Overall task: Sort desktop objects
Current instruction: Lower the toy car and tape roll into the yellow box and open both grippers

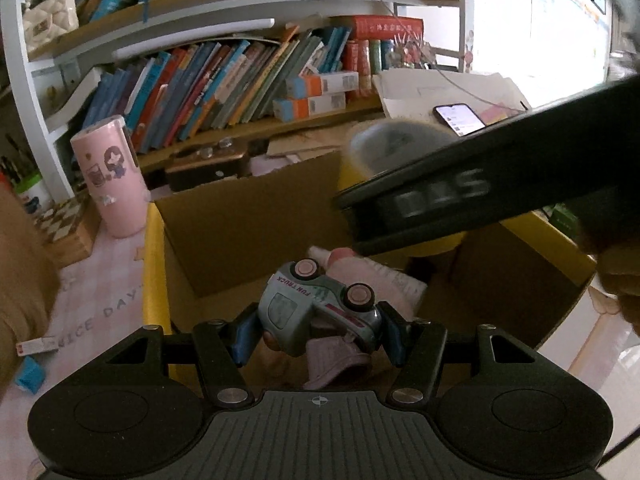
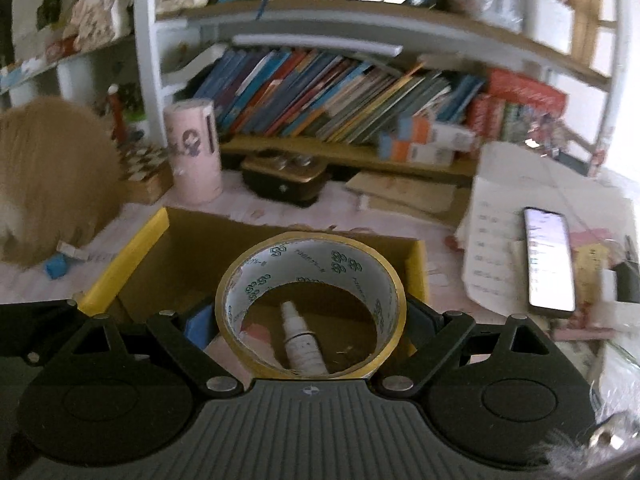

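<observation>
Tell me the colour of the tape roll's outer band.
Yellow; the tape roll shows it best in the right wrist view, with a white printed inner liner.

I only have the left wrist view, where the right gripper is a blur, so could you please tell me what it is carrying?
Observer: A tape roll, clamped between the right gripper's fingers, over the box.
Operator: Thank you. Is anything lying in the box beneath it?
Observer: Yes, a small white bottle shows through the roll's hole.
Operator: And is the phone clear of the box?
Observer: Yes, the phone lies on papers to the box's right.
</observation>
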A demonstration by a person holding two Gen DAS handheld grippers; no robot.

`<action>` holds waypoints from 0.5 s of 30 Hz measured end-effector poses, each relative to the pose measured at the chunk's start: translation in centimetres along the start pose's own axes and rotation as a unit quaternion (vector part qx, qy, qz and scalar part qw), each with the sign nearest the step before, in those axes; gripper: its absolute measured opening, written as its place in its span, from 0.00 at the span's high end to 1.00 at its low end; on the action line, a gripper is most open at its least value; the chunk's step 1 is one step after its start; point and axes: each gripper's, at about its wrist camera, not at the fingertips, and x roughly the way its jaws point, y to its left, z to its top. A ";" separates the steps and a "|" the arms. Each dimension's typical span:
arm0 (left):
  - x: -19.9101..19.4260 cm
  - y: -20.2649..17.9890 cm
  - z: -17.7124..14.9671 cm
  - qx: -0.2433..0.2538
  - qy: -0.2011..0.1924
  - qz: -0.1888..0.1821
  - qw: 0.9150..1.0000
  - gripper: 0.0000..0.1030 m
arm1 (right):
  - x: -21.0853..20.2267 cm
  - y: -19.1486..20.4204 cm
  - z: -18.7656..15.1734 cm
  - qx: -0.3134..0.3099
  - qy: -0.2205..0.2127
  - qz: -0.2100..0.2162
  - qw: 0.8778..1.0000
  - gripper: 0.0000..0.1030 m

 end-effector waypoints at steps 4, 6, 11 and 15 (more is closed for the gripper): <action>0.2 -0.1 0.1 0.003 0.001 0.007 1.000 0.39 | 2.2 0.3 0.5 -0.014 0.030 0.016 0.999 0.12; 0.1 -0.2 0.0 0.007 -0.005 0.022 1.000 0.34 | 3.2 0.3 0.7 -0.017 0.042 0.023 0.999 0.12; -0.8 -0.1 -0.1 0.007 -0.026 0.027 0.999 0.25 | 5.3 0.3 1.2 -0.022 0.074 0.037 0.996 0.12; -1.1 -0.1 -0.1 0.011 -0.030 0.032 0.999 0.24 | 6.3 0.3 1.5 -0.025 0.088 0.041 0.995 0.12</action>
